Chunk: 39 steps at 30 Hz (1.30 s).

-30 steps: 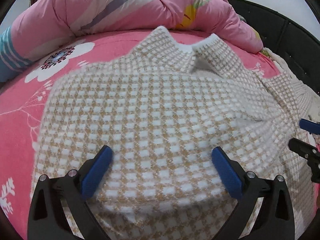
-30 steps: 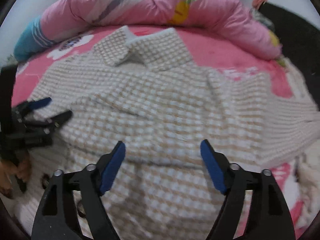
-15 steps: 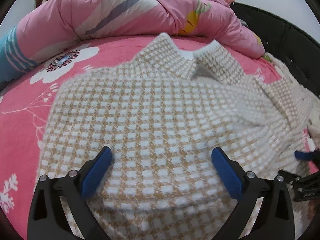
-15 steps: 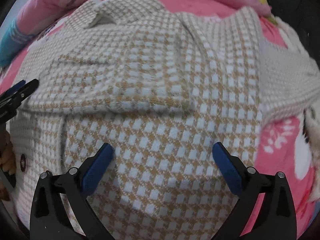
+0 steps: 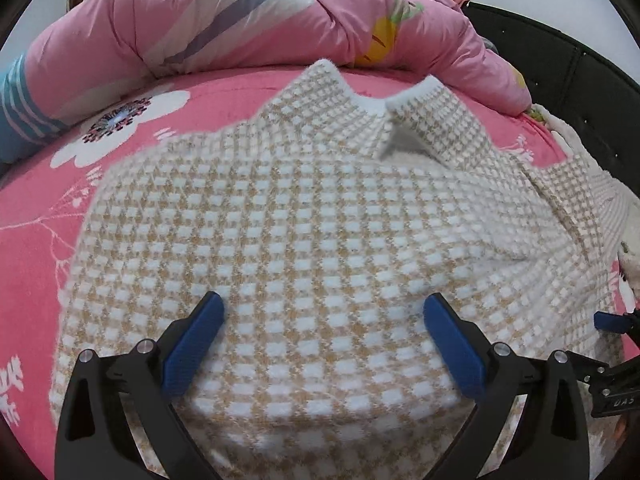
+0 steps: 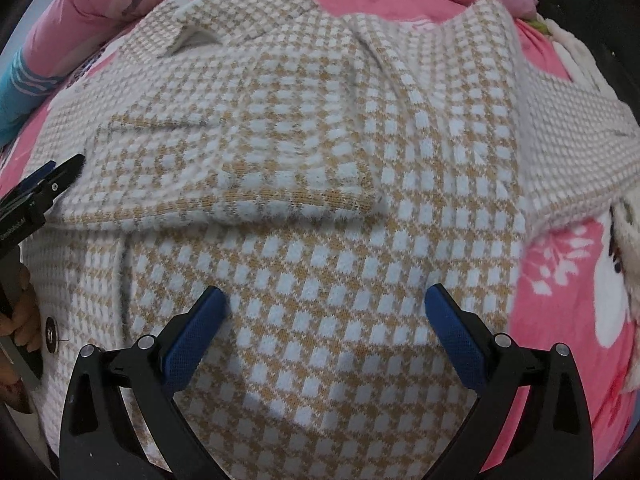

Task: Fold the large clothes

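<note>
A large tan-and-white checked knit cardigan (image 5: 312, 224) lies spread on the pink bed, collar (image 5: 360, 104) towards the far side. In the right wrist view the cardigan (image 6: 320, 200) has one sleeve (image 6: 256, 176) folded across the chest; the other sleeve (image 6: 576, 140) stretches out right. My left gripper (image 5: 322, 316) is open, low over the lower left body, holding nothing. My right gripper (image 6: 324, 308) is open, close above the lower body, empty. The right gripper's tip shows in the left wrist view (image 5: 612, 322); the left gripper shows at the left edge of the right wrist view (image 6: 40, 188).
A rolled pink quilt (image 5: 248, 20) lies along the far side of the pink flowered bedsheet (image 5: 48, 216). A black bed frame (image 5: 560, 64) runs along the right. A white fluffy item (image 6: 576, 56) lies at the right edge. A dark button (image 6: 51, 334) sits on the cardigan's front.
The right gripper has moved down and closer to the cardigan's lower body. The left gripper has drawn back slightly. Both stay open.
</note>
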Motion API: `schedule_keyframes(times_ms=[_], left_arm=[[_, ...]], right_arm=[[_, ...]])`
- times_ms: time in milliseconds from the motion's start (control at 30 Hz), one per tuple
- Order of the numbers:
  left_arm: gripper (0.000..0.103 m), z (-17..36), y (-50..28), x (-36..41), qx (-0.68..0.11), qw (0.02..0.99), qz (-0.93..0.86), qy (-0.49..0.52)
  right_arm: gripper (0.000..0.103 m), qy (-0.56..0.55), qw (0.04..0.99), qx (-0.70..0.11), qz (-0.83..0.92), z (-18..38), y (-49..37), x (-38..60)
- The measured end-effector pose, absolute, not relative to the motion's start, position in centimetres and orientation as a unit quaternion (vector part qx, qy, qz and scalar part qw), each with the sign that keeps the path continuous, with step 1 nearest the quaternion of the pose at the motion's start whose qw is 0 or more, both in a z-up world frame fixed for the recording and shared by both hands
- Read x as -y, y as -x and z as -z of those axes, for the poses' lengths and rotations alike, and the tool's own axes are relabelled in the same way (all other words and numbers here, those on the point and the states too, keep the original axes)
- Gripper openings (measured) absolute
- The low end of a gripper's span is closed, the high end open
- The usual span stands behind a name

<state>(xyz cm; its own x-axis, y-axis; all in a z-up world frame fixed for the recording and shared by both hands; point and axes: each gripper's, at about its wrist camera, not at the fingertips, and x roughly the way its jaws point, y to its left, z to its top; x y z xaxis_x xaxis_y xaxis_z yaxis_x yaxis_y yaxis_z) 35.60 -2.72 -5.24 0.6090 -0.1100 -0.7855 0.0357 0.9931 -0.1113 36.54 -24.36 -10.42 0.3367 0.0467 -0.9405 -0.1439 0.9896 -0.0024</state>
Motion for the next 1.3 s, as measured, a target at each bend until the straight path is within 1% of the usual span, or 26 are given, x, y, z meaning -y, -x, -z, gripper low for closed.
schedule_keyframes(times_ms=[267, 467, 733, 933, 1200, 1300], left_arm=[[0.099, 5.3, -35.5, 2.5, -0.438, 0.897, 0.042, 0.046], [0.099, 5.3, -35.5, 2.5, -0.436, 0.898, 0.041, 0.046], [0.099, 5.3, -35.3, 2.6, -0.436, 0.898, 0.041, 0.045], [0.099, 5.3, -35.3, 2.5, -0.435, 0.898, 0.042, 0.046], [0.099, 5.3, -35.2, 2.6, -0.434, 0.899, 0.040, 0.045], [0.099, 5.4, -35.1, 2.6, -0.433, 0.900, 0.039, 0.044]], right_arm=[[0.095, 0.041, 0.822, -0.564, -0.071, 9.3, -35.6, 24.2], [0.095, 0.019, 0.868, -0.492, -0.065, 4.9, -33.8, 27.2], [0.095, -0.091, 0.894, -0.436, -0.052, 0.3, -33.0, 36.8], [0.095, -0.152, 0.903, -0.401, -0.011, -2.7, -33.7, 44.9], [0.095, -0.278, 0.885, -0.372, 0.024, -2.4, -36.9, 55.6], [0.090, -0.314, 0.872, -0.375, 0.029, -1.2, -38.8, 58.1]])
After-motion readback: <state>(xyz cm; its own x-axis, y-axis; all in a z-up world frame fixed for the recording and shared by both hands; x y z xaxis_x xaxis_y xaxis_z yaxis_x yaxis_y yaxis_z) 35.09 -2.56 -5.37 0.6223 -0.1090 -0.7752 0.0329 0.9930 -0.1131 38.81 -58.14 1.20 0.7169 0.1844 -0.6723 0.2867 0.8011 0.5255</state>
